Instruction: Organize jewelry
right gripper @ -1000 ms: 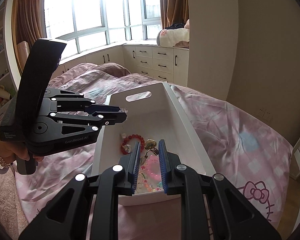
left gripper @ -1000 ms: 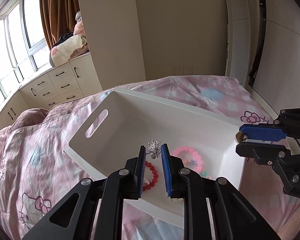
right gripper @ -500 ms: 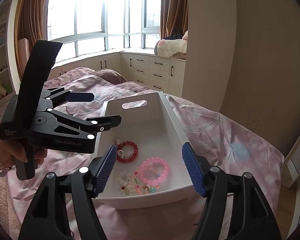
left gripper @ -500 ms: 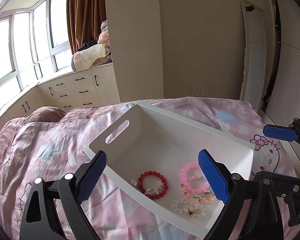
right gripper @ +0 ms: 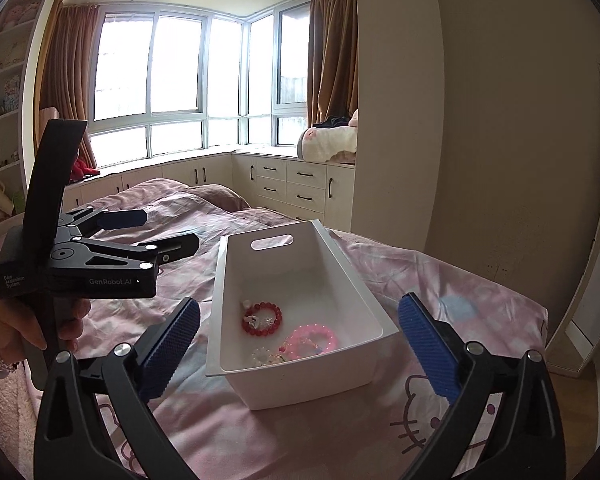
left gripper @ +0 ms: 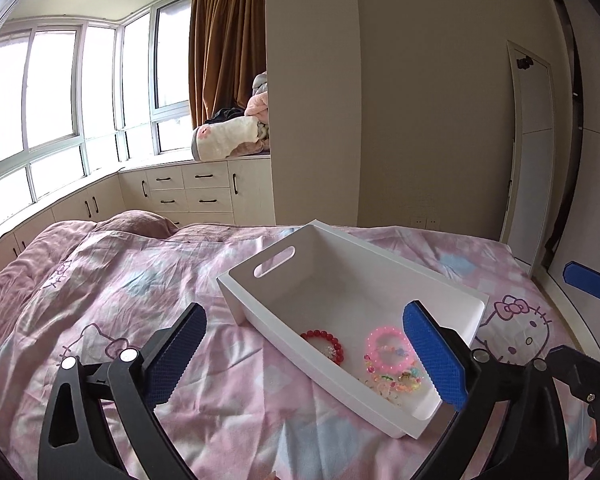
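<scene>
A white bin with a slot handle stands on the pink bed. Inside lie a red bead bracelet with a silver brooch in its ring, a pink bracelet and a pale multicoloured bracelet. My left gripper is open and empty, held back above the bin's near side; it also shows in the right wrist view. My right gripper is open and empty, back from the bin's near end.
The bed cover is pink with cartoon cats. White drawers and a window seat with folded bedding run along the far wall. A mirror leans at the right. Shelves stand at the far left.
Both grippers opened and dropped their pieces into the bin: the left let go of the silver brooch. Both then pulled up and back from the bin.
</scene>
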